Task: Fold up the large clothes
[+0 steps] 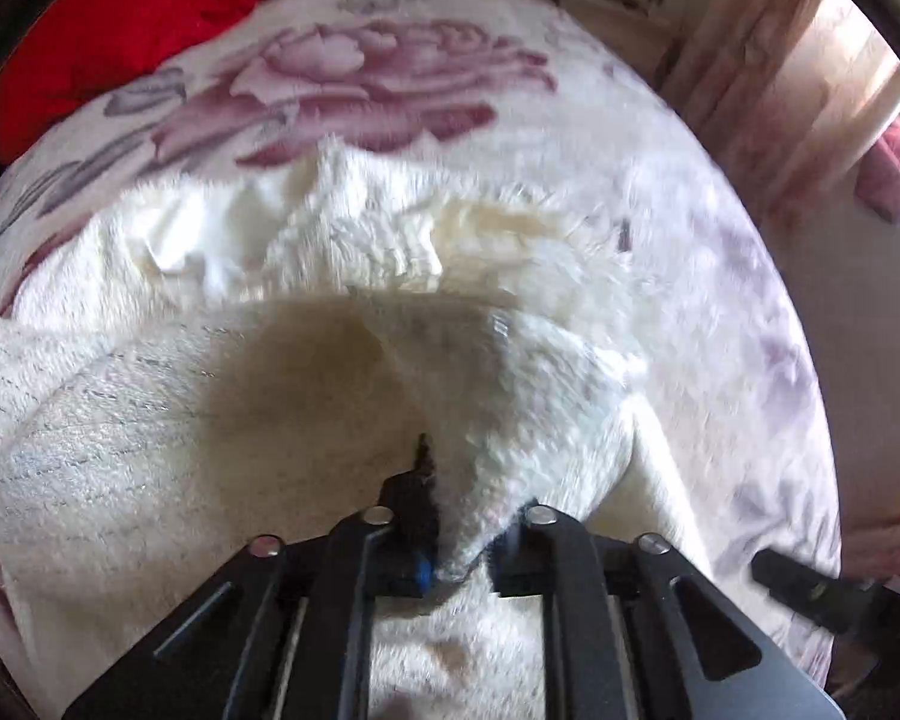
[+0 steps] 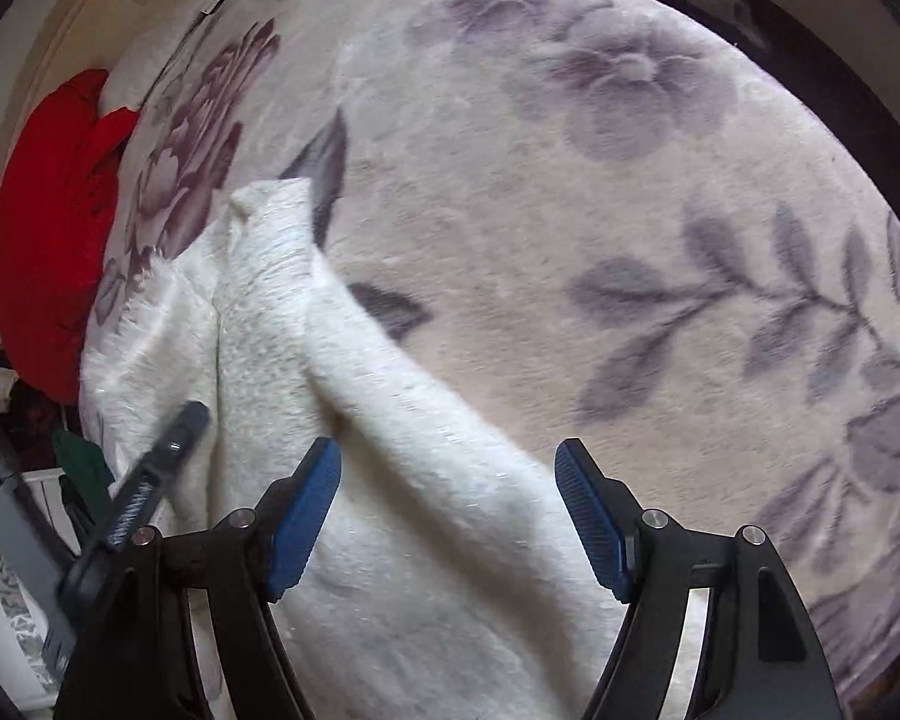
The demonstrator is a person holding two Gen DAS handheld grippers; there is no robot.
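A white fluffy garment (image 1: 270, 396) lies rumpled on a floral blanket (image 1: 390, 60). In the left wrist view my left gripper (image 1: 468, 498) points down at it. A raised ridge of the white fabric fills the narrow gap between its jaws, and the fabric hides the right finger's tip. In the right wrist view my right gripper (image 2: 450, 450) hovers open over a long fold of the garment (image 2: 426, 480); its blue pads (image 2: 306, 516) stand wide apart and clear of the cloth. The left gripper's (image 2: 150, 480) dark finger shows at lower left.
Red cloth (image 1: 120, 30) (image 2: 48, 228) is bunched at the blanket's far left edge. A green cloth (image 2: 84, 462) lies beside the bed. A pinkish curtain (image 1: 780, 90) hangs at the right. Bare floral blanket (image 2: 630, 180) stretches right of the garment.
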